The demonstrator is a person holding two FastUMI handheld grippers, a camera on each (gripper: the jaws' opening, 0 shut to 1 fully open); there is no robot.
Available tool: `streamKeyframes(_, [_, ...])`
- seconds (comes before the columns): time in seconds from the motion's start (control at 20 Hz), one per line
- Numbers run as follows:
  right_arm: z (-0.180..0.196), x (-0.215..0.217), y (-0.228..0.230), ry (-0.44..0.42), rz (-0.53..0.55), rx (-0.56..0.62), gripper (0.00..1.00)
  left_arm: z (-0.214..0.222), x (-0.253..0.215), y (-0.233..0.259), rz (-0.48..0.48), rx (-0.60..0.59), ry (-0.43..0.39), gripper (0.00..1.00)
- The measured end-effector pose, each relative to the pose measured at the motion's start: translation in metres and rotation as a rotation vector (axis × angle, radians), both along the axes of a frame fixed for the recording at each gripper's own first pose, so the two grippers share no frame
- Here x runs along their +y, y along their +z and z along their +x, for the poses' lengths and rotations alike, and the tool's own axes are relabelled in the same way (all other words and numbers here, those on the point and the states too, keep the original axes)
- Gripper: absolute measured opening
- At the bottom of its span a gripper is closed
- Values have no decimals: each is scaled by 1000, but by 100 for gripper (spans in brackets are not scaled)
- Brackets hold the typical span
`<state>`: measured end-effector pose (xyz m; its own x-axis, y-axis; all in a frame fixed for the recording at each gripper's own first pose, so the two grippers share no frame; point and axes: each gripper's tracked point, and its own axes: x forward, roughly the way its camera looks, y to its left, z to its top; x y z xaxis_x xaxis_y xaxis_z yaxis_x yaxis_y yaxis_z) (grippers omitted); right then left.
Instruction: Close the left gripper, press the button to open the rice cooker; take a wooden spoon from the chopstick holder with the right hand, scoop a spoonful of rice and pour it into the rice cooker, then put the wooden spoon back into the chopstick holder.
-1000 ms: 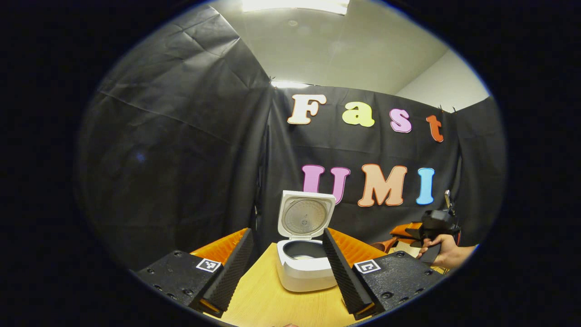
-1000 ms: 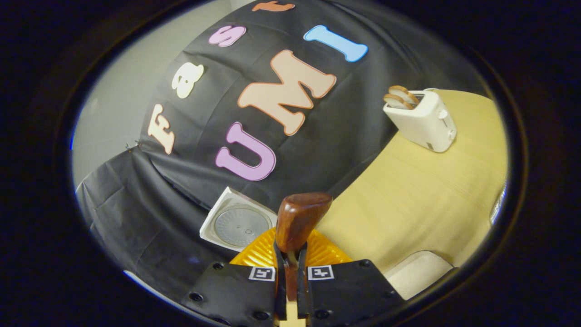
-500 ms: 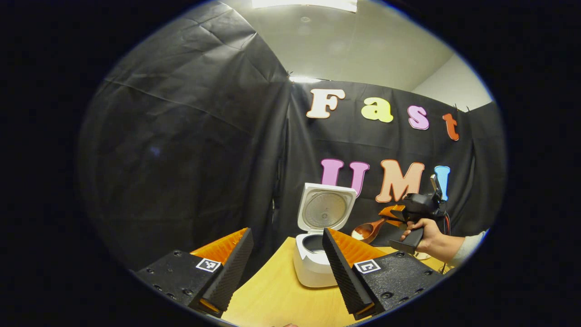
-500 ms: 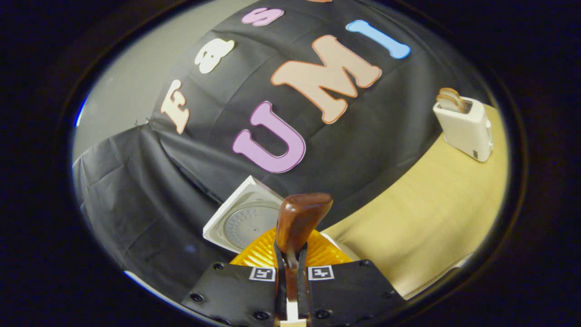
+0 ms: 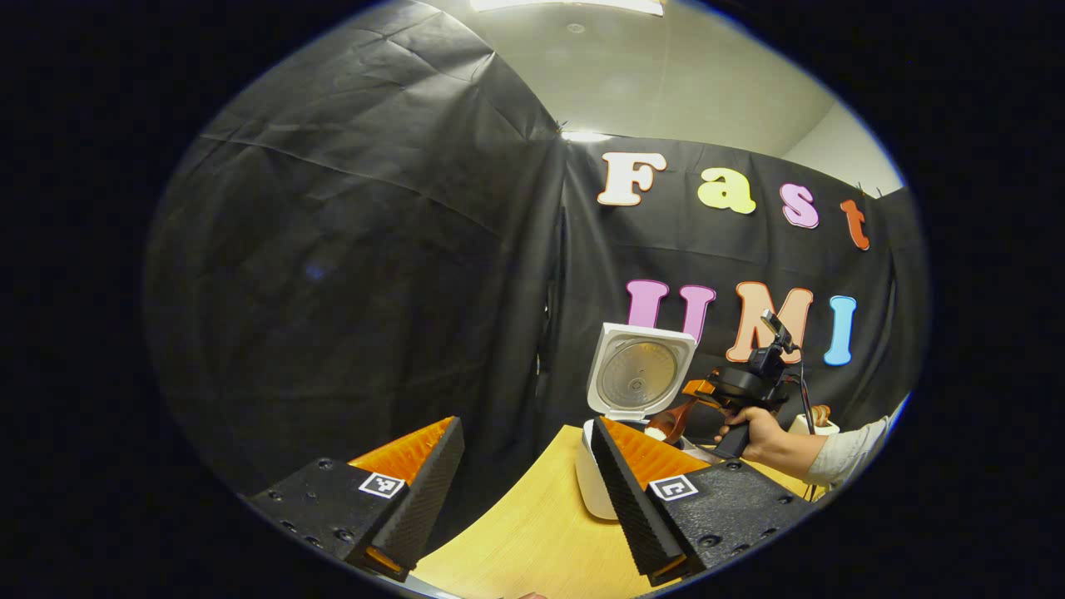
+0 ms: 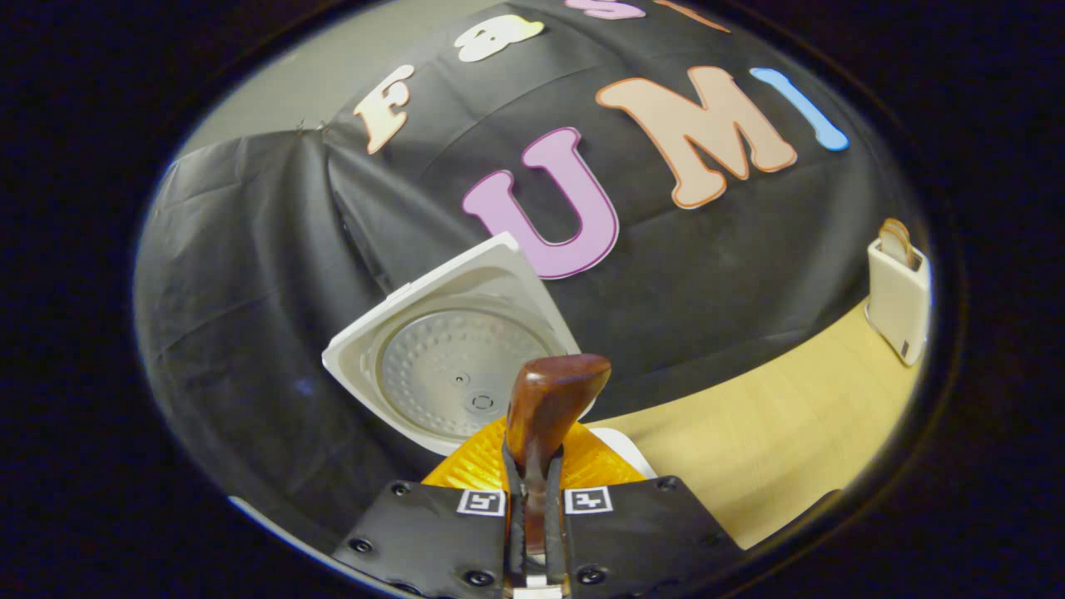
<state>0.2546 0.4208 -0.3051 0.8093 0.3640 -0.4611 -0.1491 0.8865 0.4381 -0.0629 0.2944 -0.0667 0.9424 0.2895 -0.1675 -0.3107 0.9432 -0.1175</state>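
Note:
The white rice cooker [image 5: 592, 487] stands on the wooden table with its lid [image 5: 639, 371] raised; my left gripper's right finger hides part of its body. My left gripper [image 5: 524, 499] is open and holds nothing, well short of the cooker. Farther off, a hand [image 5: 753, 433] holds my right gripper [image 5: 707, 389] just right of the cooker, and the wooden spoon [image 5: 666, 423] reaches over the pot. In the right gripper view my right gripper [image 6: 532, 491] is shut on the wooden spoon [image 6: 551, 403], whose bowl points at the open lid [image 6: 453, 358]. Whether there is rice in the spoon is hidden.
A white toaster [image 6: 899, 291] with bread slices in it stands at the far right of the table [image 6: 774, 449]. The booth's black cloth wall rises right behind the cooker. Bare tabletop [image 5: 532, 532] lies in front of the cooker.
My right gripper has carried the spoon left, from beside the cooker to over its pot, and rolled as it went. My left gripper has swung left, so the cooker sits further right in its view.

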Motion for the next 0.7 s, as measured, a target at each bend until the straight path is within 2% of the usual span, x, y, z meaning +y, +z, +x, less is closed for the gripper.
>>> streamKeyframes(0.05, [-1,7,-3,29,-27,-18,10,-1,1,-2,-1,4,4,87])
streamKeyframes(0.1, [-5,14,-5,62,-62,-43,10,0,2,-4,-1,10,6,91])
streamKeyframes(0.15, [-7,19,-5,93,-103,-76,10,2,1,-6,-3,12,6,87])
streamKeyframes(0.2, [-9,25,-5,125,-147,-113,12,1,1,-7,-4,15,5,91])
streamKeyframes(0.45, [-21,53,12,290,-392,-338,10,5,-2,-11,-14,12,-2,91])
streamKeyframes(0.5, [-24,56,12,306,-425,-363,10,6,-2,-10,-19,11,-2,91])
streamKeyframes(0.55, [-27,57,14,318,-455,-385,10,6,-2,-11,-22,8,-3,87])
streamKeyframes(0.6, [-27,59,16,327,-483,-407,10,7,-2,-10,-23,5,-3,91])
streamKeyframes(0.7, [-29,59,25,345,-544,-464,12,8,-2,-9,-25,1,-5,91])
